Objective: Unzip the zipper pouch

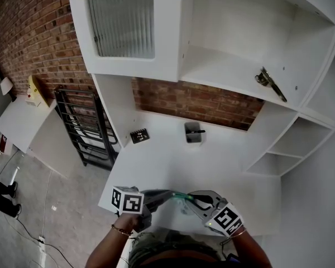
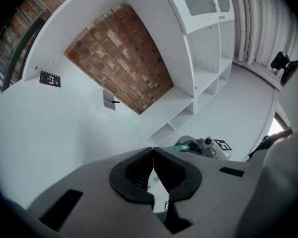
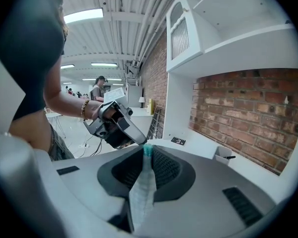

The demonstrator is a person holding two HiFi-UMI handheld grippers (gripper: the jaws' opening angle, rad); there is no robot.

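Head view: both claws meet low over the near edge of the white tabletop (image 1: 173, 161), with the zipper pouch (image 1: 182, 201) strung between them, clear of the surface.

Left claw (image 2: 153, 149): jaws pressed together, tips touching. In the right gripper view its tips sit at the teal zipper end of the pouch. Which bit of the zipper it nips is too small to tell. The green zipper line runs from it toward the other claw.

Right claw (image 3: 148, 151): pinching the pouch. A pale, translucent fold stands edge-on between the ribbed pads, teal strip at the top.

Further back on the tabletop, well apart from the claws: a small white cup (image 1: 193, 133) with a dark stick lying across it, near the brick wall (image 1: 195, 102), and a black marker card (image 1: 139, 135) to its left.

A metal hinge (image 1: 269, 82) lies on a shelf above.
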